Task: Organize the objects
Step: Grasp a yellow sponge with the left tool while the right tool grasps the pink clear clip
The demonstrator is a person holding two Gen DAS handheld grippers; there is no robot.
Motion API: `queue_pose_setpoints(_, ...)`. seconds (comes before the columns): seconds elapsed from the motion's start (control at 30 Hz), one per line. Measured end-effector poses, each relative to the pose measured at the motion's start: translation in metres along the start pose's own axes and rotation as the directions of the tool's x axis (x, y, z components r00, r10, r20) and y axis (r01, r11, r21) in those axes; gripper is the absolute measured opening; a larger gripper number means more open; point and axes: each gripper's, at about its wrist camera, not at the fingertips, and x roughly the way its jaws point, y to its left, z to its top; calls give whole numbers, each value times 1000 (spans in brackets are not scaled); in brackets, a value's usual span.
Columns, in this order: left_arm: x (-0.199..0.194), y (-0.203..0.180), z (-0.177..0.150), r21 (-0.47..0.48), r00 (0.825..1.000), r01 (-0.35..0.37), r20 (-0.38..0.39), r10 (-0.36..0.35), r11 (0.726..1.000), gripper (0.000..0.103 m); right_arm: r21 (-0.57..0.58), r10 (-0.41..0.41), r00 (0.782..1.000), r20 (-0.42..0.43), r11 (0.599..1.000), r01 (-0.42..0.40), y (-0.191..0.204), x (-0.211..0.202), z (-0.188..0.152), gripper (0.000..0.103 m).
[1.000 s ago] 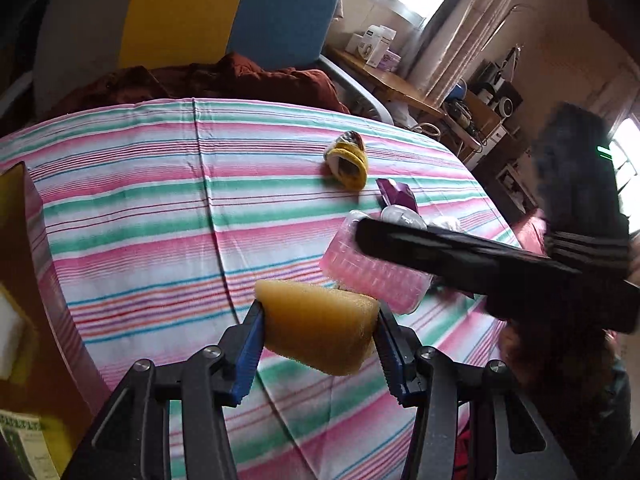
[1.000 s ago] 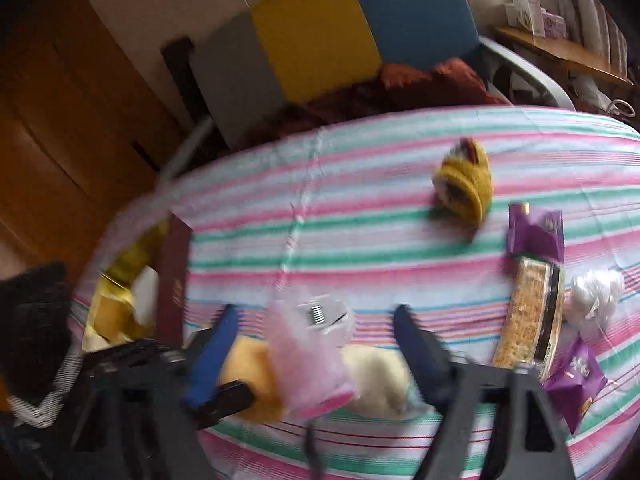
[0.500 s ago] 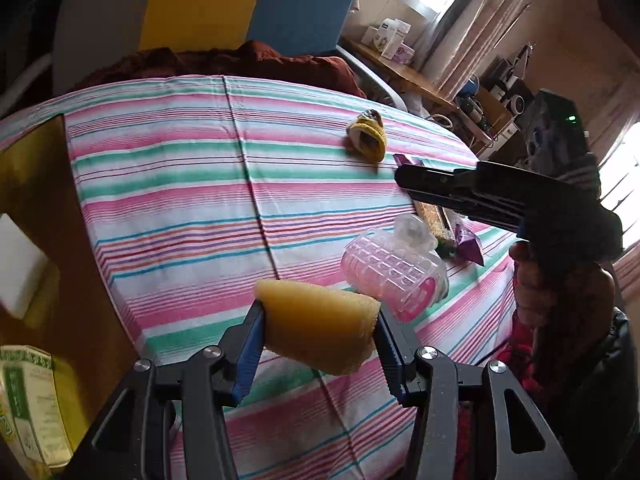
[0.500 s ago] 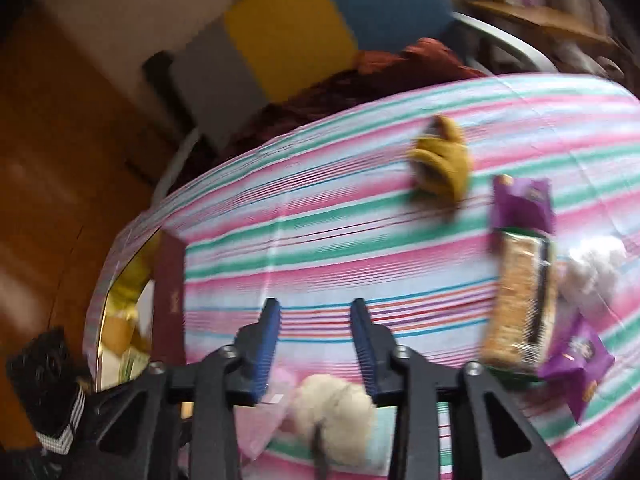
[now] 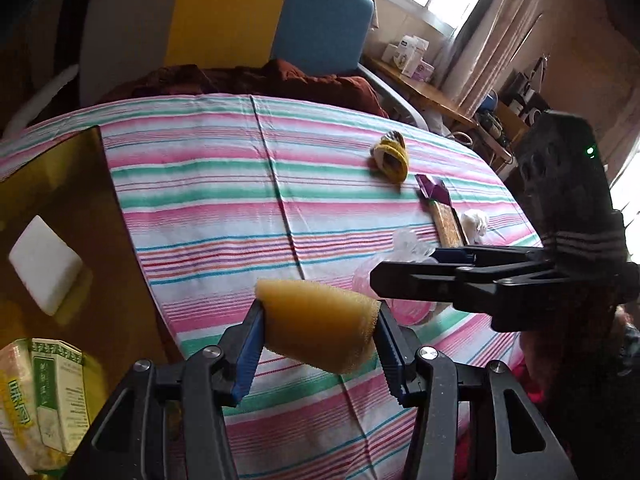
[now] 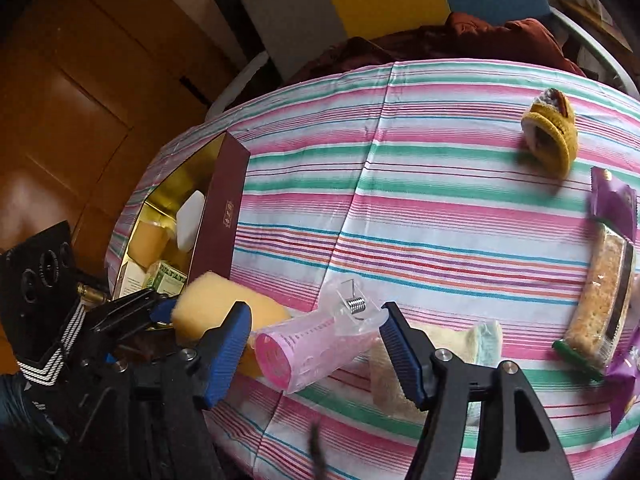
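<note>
Yellow porous sponge, rounded wedge

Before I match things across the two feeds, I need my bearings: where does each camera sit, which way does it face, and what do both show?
Left wrist: on the left gripper, looking down across the striped tablecloth; its fingers clamp a yellow sponge, and the right gripper crosses the view.
Right wrist: on the right gripper, facing the tablecloth; its opening jaws flank a pink hair roller, not pressing.
Shared: sponge, roller, gold-lined box, yellow knitted bootie, cracker packet.
</note>
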Motion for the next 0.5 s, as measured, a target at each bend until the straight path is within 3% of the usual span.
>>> queue_pose_setpoints(0.2,-11,0,-3,5,1000,4,26,-4,1000,52,12,-60,998,37,998,59,-6,-11,-1,63)
queue_pose_setpoints(0.23,-14,0,-2,5,999,4,34,-4,1000,52,37,-63,997,50,997,62,-11,-14,0,29)
queue_pose_setpoints(0.37,-22,7,-1,-9,999,-6,47,7,1000,52,111,23,989,146,993,-40,-23,-31,5,32)
queue_pose_setpoints(0.5,-23,12,-4,-24,999,-11,39,12,1000,52,118,-8,990,140,993,-8,-24,-30,6,32)
